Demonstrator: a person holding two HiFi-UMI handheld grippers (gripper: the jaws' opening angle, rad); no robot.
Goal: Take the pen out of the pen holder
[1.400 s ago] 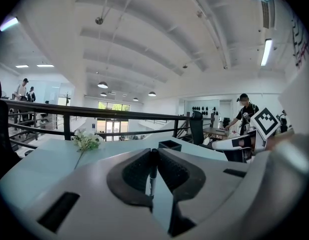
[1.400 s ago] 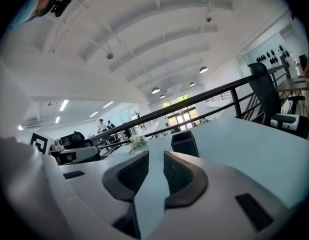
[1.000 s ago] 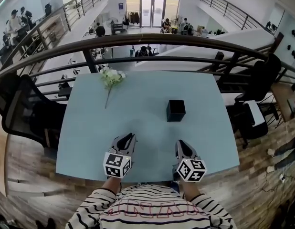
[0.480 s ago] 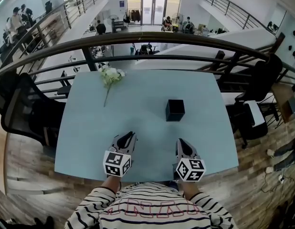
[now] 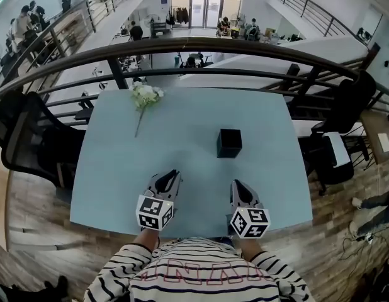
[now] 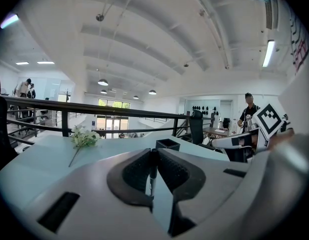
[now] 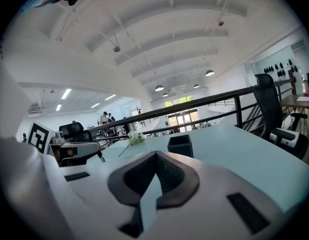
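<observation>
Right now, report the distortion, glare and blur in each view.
Head view: heavy fisheye bows the railing; the table is evenly lit, sharp. Left gripper view: dark round corners, a ceiling light glares. Right gripper view: same dark corners, pen holder crisp.

The left gripper (image 5: 172,175) and right gripper (image 5: 236,184) are held side by side, well apart, both pointing forward and slightly down, with their marker cubes toward the person. The left jaws pinch a thin dark pen (image 6: 152,173) standing upright between them. The right jaws meet, with nothing between them. Striped sleeves (image 5: 121,264) cover both forearms
</observation>
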